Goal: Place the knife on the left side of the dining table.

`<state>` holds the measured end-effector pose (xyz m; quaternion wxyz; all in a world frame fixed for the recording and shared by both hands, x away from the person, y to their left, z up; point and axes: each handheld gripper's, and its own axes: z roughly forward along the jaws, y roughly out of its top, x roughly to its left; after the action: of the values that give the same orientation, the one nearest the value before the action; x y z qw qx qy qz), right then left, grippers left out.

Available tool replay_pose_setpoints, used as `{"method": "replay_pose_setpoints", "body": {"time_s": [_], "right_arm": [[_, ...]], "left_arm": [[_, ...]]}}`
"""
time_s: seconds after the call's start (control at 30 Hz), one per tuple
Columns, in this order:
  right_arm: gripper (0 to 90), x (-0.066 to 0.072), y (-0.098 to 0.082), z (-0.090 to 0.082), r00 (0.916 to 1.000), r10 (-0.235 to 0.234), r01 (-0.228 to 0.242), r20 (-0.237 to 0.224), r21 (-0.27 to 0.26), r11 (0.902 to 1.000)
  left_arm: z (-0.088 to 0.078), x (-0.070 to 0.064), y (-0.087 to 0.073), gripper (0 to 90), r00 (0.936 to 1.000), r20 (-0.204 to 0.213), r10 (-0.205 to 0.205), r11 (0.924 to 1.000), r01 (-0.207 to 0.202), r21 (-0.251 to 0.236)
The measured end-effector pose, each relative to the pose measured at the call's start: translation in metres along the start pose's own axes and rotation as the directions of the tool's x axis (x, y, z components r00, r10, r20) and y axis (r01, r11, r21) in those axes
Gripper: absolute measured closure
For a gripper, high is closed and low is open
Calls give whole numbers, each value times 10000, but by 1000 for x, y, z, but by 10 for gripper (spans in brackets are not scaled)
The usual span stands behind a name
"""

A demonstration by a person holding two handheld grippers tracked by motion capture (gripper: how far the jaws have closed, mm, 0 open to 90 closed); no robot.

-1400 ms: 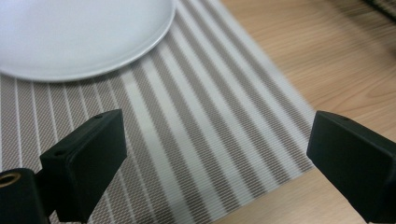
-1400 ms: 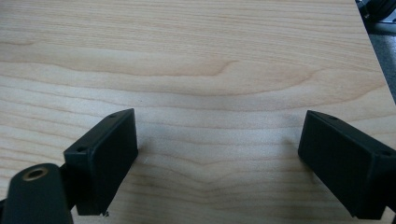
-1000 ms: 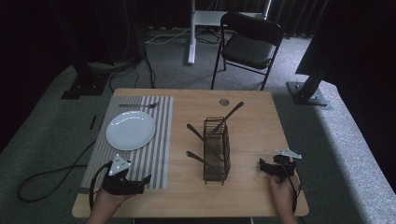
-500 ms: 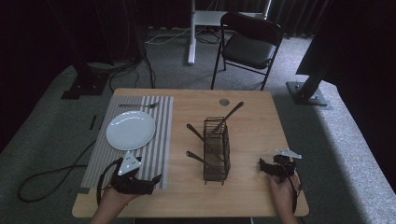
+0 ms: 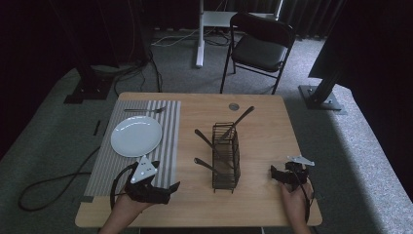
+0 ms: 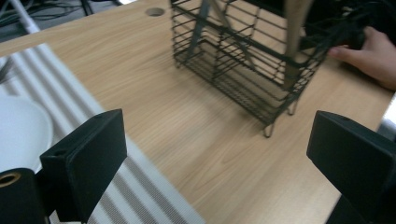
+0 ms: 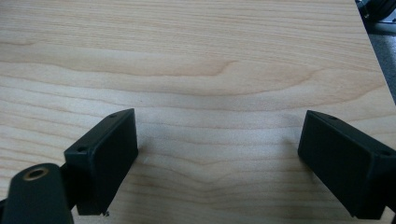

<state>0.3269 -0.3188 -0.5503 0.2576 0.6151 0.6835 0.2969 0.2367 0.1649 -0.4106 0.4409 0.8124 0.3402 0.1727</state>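
A black wire caddy stands mid-table with three dark utensil handles poking out of it. My left gripper sits near the front edge, just right of the striped placemat, jaws open and turned toward the caddy. In the left gripper view the caddy stands beyond the open left gripper, with bare wood between the jaws. My right gripper rests open near the front right corner, right of the caddy. In the right gripper view the right gripper frames nothing but wood.
A white plate lies on the placemat, with a fork along the mat's far end. A round grommet sits in the table near its back edge. Behind the table stands a folding chair. The other hand shows past the caddy.
My left gripper has slid right off the placemat toward the caddy and turned to face it. The right gripper has stayed put.
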Motion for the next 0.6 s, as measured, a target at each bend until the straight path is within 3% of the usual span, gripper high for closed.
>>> {"method": "replay_pose_setpoints", "body": {"time_s": [0.33, 0.5, 0.6], "right_arm": [[114, 0, 0, 0, 10000, -9, 9, 4, 5, 10000], [114, 0, 0, 0, 10000, -11, 11, 3, 4, 10000], [114, 0, 0, 0, 10000, -11, 11, 3, 3, 10000]], "left_arm": [[12, -11, 17, 50, 9989, 358, 288, 9995, -283, -129], [16, -15, 25, 50, 9973, 722, 117, 9994, -93, -337], [20, -20, 30, 50, 9975, 691, 166, 9994, -145, -307]]}}
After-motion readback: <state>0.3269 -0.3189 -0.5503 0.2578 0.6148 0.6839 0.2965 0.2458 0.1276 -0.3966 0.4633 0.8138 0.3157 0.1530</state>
